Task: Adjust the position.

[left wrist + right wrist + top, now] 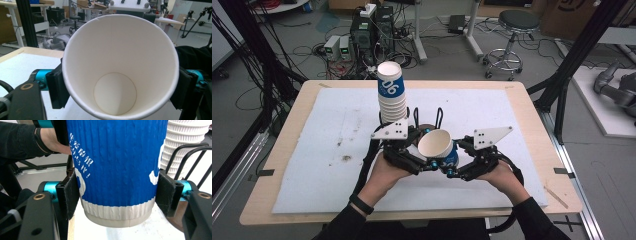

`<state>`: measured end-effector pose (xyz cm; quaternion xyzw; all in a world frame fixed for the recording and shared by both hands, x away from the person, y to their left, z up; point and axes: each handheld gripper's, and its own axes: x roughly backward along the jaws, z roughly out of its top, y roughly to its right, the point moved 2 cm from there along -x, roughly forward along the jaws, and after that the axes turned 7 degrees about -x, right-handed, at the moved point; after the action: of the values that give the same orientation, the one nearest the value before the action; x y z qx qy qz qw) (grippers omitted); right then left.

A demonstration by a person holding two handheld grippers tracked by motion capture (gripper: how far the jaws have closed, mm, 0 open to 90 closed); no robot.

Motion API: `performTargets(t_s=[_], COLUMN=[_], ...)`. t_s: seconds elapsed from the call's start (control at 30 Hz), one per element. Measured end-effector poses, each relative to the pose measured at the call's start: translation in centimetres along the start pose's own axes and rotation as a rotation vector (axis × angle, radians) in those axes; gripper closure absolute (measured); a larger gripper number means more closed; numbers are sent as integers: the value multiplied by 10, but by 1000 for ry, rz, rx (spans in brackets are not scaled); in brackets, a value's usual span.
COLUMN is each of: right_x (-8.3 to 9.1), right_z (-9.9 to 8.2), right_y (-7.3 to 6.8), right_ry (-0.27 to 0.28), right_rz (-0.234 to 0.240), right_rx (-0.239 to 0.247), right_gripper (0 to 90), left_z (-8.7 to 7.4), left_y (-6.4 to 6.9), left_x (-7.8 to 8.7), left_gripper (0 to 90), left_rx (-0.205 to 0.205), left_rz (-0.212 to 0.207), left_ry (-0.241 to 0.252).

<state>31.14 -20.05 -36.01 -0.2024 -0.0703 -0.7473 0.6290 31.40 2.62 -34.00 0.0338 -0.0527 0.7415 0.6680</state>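
Note:
A blue-and-white paper cup hangs tilted over the middle of the white mat, its open mouth turned up and to the left. My left gripper is shut on it just below the rim; in the left gripper view the pads press both sides of the cup as I look down into it. My right gripper is shut on the same cup lower down. Its pads clamp the blue ribbed sleeve above the white base. A tall stack of matching cups stands just behind my left gripper.
A black wire holder stands on the mat right behind the held cup, next to the stack. The white mat covers most of the wooden table. A stool and electronics boxes stand on the floor beyond.

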Motion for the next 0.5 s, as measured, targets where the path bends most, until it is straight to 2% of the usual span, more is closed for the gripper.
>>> performTargets(t_s=[0.03, 0.1, 0.17, 0.2, 0.23, 0.3, 0.33, 0.37, 0.43, 0.5], right_x=[-1, -1, -1, -1, -2, -3, -7, -9, -10, -10], right_z=[-1, -1, -1, 0, 1, 0, -1, -2, -3, -2], right_y=[1, 1, 0, -1, -2, -2, -3, -3, -3, -2], right_ry=[-4, -11, -23, -29, -31, -43, -70, -72, -61, -20], right_rz=[3, -14, -31, -35, -39, -43, -45, -52, -43, -27], right_rx=[-9, 6, 15, 7, 5, 17, 10, 19, 18, 8], right_gripper=[294, 280, 232, 224, 225, 225, 275, 302, 305, 305], left_z=[0, 0, 1, 1, 3, 4, 5, 6, 7, 7], left_y=[0, -1, -1, -1, -2, -2, -2, -1, -1, -1], left_x=[-1, -1, 0, 0, 0, 0, 1, 0, -1, -2], left_gripper=[225, 230, 232, 233, 235, 236, 236, 236, 224, 196], left_rx=[-11, -17, -36, -36, -58, -61, -58, -62, -58, -28], left_rz=[-4, -3, 4, 4, 5, 4, -5, -6, 3, 6], left_ry=[-18, -27, -68, -68, -100, -106, -108, -112, -89, -37])
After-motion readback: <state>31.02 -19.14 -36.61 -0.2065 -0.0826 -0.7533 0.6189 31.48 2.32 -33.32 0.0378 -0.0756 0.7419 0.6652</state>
